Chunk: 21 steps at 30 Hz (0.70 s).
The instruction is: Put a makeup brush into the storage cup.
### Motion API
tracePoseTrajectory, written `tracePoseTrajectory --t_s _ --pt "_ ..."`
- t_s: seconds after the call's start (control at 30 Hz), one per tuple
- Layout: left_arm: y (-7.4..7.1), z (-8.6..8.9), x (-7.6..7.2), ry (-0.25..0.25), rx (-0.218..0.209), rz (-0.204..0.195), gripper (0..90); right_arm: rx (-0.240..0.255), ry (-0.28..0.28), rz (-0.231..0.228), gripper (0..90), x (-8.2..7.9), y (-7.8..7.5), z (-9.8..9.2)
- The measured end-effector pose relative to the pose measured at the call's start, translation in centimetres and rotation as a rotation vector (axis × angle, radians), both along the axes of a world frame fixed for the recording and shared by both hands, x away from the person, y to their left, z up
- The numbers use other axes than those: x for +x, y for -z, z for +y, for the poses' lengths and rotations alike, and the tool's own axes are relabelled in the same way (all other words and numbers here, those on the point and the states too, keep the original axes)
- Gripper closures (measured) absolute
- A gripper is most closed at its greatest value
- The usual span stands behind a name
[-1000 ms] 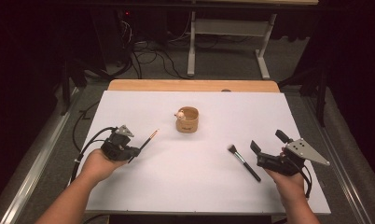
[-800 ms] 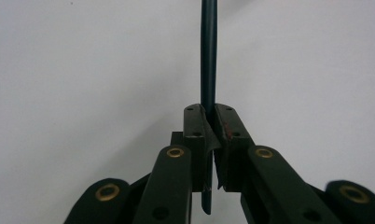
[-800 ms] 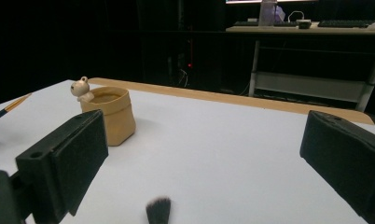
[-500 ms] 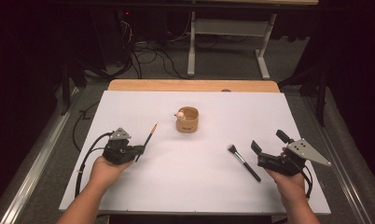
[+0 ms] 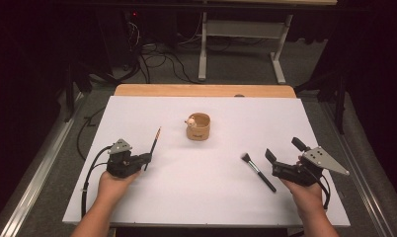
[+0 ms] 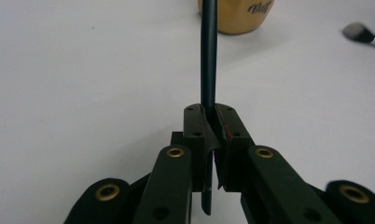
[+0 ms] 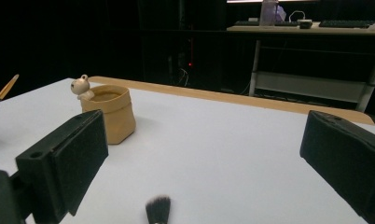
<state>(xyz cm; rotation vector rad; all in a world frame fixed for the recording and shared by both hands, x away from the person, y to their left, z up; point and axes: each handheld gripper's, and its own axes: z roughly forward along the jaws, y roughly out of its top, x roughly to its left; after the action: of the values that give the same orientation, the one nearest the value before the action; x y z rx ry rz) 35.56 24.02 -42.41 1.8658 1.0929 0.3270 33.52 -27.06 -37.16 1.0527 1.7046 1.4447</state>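
Left gripper view puts the pencil (image 6: 208, 60) clamped between your left gripper (image 6: 208, 122), jaws closed tight on the lower shaft so the long end projects forward toward the tan cup (image 6: 235, 16). That low grip appears chosen to leave length free for dropping the tip into the cup. On the high view the pencil (image 5: 155, 141) is well short of the cup (image 5: 198, 127), left of it above the counter (image 5: 196, 197). Your right gripper (image 5: 281, 159) stands wide and empty, just beside the makeup brush (image 5: 258, 172), seemingly staged for it.
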Motion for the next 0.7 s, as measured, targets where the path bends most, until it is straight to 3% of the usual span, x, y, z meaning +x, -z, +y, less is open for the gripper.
tracePoseTrajectory --t_s 0.1,0.37,0.7 --pt "0.08 -0.18 -0.2 -0.001 0.007 -0.018 84.0 -0.003 -0.008 0.002 2.6 0.03 0.05 0.14" --pt "0.19 0.45 -0.42 -0.035 -0.028 -0.067 84.0 -0.016 -0.011 0.008 2.6 0.11 0.21 0.35" --pt "-0.14 0.06 -0.81 -0.02 -0.081 -0.106 84.0 -0.024 -0.007 0.017 2.6 0.23 0.4 0.39"
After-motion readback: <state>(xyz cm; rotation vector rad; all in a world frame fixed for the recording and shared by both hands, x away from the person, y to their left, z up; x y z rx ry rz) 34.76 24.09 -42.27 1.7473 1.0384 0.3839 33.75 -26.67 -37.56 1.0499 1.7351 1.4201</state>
